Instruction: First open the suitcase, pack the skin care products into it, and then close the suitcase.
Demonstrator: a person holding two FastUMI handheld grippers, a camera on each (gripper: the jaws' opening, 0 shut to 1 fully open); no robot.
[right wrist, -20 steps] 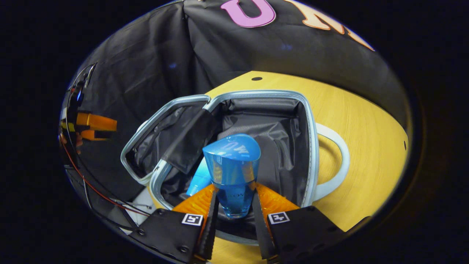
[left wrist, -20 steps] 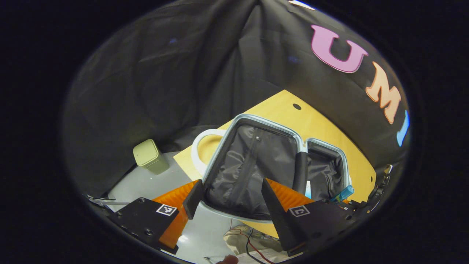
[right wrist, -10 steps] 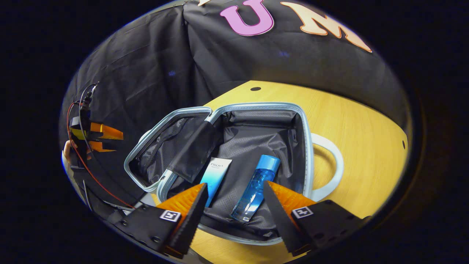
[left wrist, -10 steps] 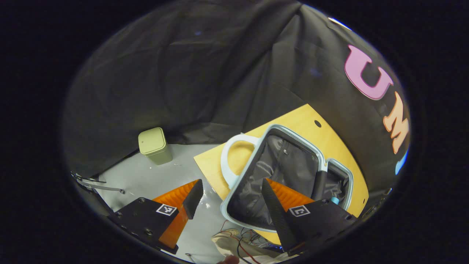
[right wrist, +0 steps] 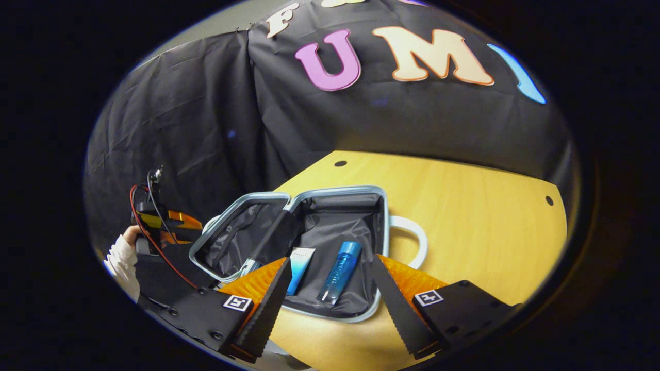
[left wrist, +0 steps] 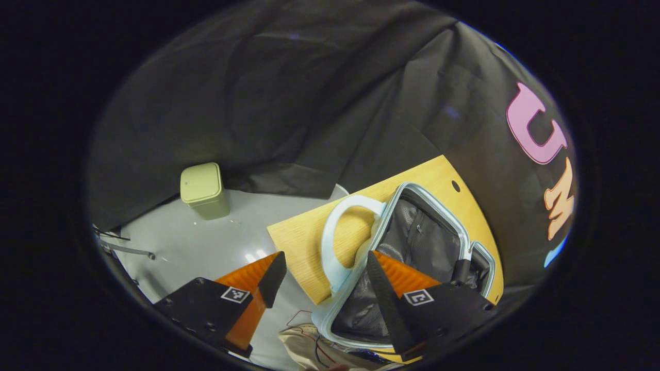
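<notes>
Lying open on the wooden worktop point(right wrist: 464, 206), the suitcase point(right wrist: 335, 216) looks a stiff, light shell, best closed by its raised lid's rim point(right wrist: 234, 206). Inside lie the hard, slippery blue bottle point(right wrist: 339, 271) and soft tube point(right wrist: 298, 263). The right tool point(right wrist: 330, 288) and left tool point(left wrist: 319, 281) hang spread, empty.

Plenty of room around the suitcase point(right wrist: 330, 242) on the far and right sides, just bare wooden table point(right wrist: 479, 216) there. Inside it, the blue bottle point(right wrist: 339, 272) and white tube point(right wrist: 298, 262) lie side by side near the middle. The raised lid point(right wrist: 242, 237) walls off its left side, and the left gripper point(right wrist: 170, 226) hangs just beyond that.
</notes>
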